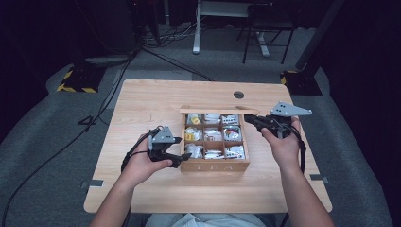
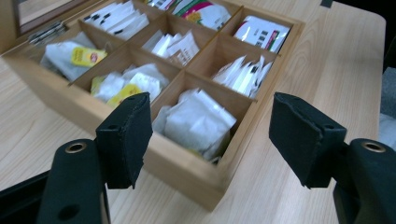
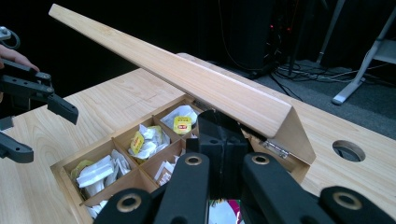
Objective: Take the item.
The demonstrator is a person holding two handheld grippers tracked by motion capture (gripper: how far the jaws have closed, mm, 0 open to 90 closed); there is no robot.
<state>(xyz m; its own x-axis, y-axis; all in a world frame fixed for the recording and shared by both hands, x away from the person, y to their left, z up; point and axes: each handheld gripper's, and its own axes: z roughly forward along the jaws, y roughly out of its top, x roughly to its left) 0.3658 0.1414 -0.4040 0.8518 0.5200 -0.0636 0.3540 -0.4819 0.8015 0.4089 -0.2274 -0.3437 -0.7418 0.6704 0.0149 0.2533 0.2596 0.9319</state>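
While left gripper (image 2: 210, 135) fingers gape, right gripper (image 3: 223, 140) fingers press together above wooden box (image 1: 215, 165).

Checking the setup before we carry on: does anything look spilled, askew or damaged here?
Nothing stands out. The tea box sits square on the table, lid raised, tea bags inside their compartments. Left gripper open beside it; right gripper shut above it.

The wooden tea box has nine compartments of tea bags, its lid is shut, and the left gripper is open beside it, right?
Not quite: the lid is open, raised on its hinges, as the right gripper view shows. The wooden tea box does have nine filled compartments, and the left gripper is open beside it.
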